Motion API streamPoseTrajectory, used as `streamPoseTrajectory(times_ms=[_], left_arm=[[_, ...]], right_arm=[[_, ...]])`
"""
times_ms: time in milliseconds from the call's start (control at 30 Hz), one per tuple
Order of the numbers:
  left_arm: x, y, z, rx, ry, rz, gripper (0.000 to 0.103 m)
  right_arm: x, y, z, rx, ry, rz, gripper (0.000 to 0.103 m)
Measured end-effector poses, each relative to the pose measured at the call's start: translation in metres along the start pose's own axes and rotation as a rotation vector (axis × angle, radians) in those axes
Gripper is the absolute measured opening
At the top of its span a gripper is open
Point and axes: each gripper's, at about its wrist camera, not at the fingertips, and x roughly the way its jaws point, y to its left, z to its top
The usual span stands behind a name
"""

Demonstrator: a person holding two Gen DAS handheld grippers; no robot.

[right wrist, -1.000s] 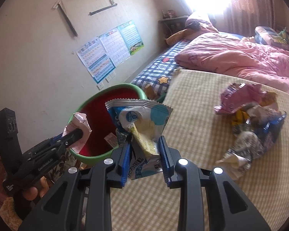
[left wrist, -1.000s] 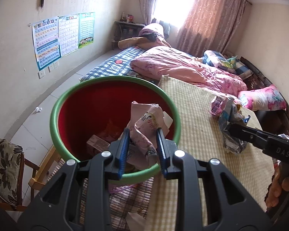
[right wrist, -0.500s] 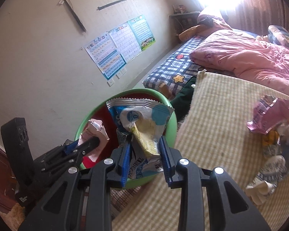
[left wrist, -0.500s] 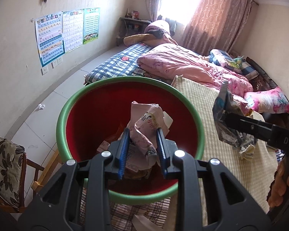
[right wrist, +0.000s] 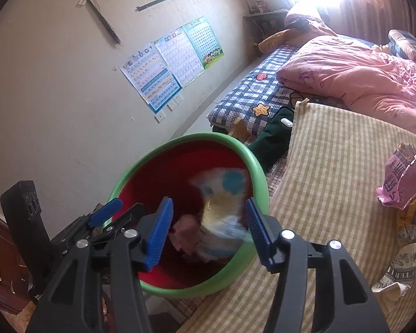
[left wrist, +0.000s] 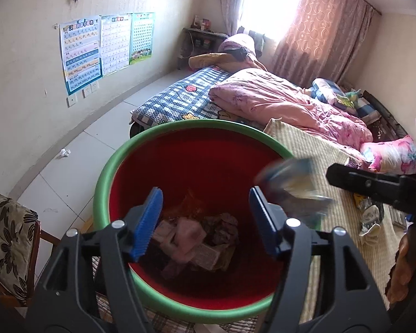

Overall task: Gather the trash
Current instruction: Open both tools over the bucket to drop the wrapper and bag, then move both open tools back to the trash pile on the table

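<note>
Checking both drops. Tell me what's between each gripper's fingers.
Left gripper: nothing held, only bin trash below, left view. Right gripper: blurred blue-white wrapper falling free, right view. Both jaws have just been opening.

i see daylight flooding through the curtained window (left wrist: pixel 266 8), blown out to white glare in both views. fisheye bends the walls, corners go black. the falling wrapper (right wrist: pixel 222 211) smears with motion blur.
</note>
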Motion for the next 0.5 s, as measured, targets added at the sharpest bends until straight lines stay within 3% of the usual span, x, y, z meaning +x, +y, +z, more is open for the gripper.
streamPoseTrajectory(times_ms=[233,500], left_arm=[[-0.001,-0.002,-0.003,-0.007,0.003,0.001,0.065],[-0.011,-0.026,-0.007,0.021,-0.01,-0.012,0.065]], right_arm=[[-0.012,-0.005,-0.005,-0.008,-0.03,-0.024,0.063],[-0.043,-0.05,-0.035,0.082,-0.046,-0.096,0.067]])
